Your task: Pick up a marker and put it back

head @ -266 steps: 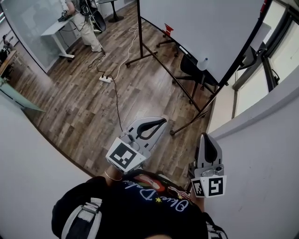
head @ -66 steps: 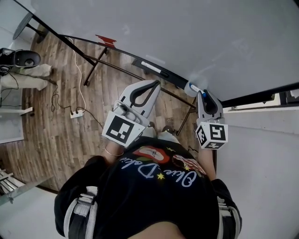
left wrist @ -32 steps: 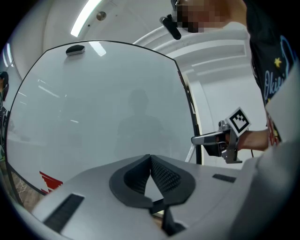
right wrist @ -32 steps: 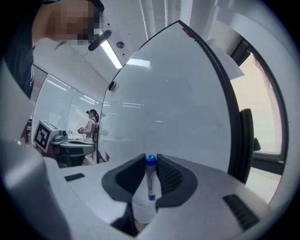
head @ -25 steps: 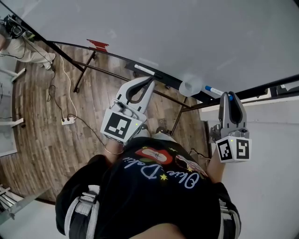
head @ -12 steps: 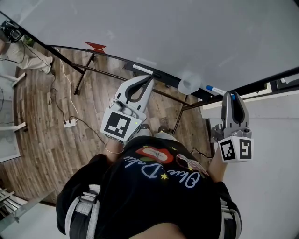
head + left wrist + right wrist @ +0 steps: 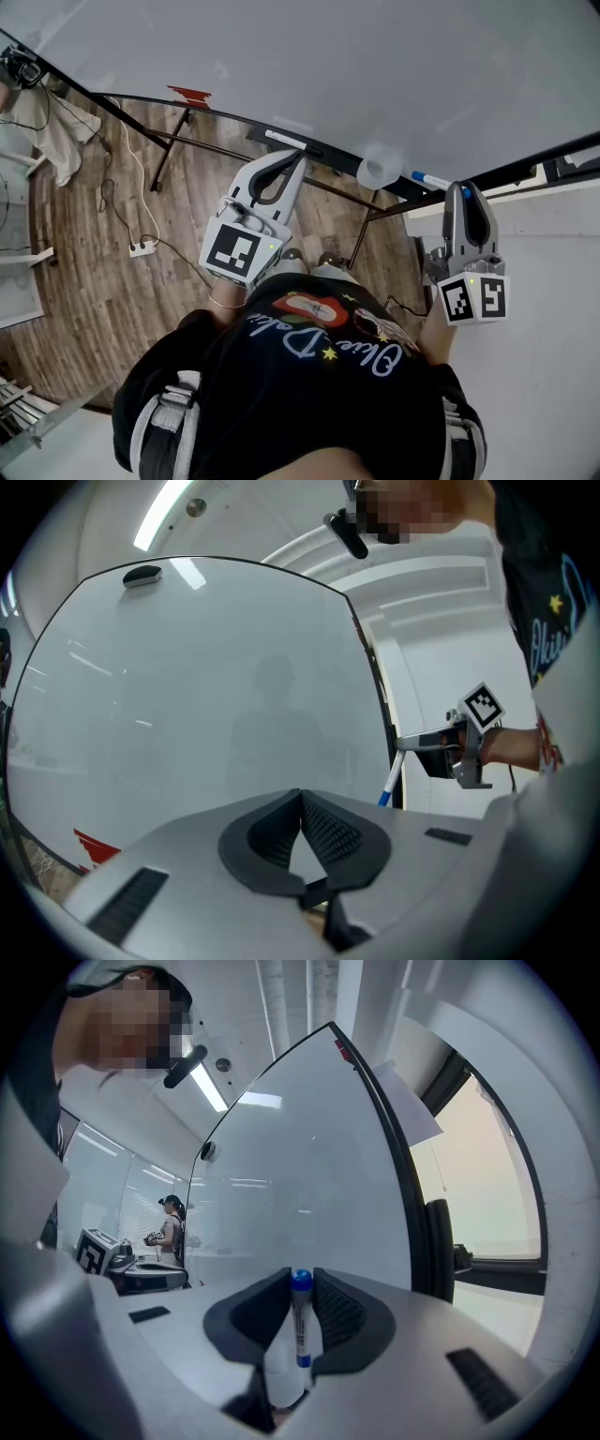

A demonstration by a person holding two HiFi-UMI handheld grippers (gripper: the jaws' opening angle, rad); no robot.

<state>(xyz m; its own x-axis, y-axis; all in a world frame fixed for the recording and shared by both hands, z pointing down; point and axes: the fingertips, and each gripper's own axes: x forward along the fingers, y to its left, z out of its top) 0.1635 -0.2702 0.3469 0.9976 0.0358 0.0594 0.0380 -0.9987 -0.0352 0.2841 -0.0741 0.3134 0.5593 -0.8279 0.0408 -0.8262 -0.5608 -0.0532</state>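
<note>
- The grey R gripper pinches the white marker w/ blue cap, barrel crosswise to its jaws.
- The grey L gripper is pressed together, empty.
- We judge the black whiteboard tray is just left of the marker; R hand nearer.

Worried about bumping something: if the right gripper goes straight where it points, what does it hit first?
Likely the whiteboard near its right edge, the held marker touching first with its blue end; depth unclear.

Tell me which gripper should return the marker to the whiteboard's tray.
Right. The right gripper clamps the white marker with the blue cap, close to the whiteboard's black tray. The left gripper is shut and empty.
</note>
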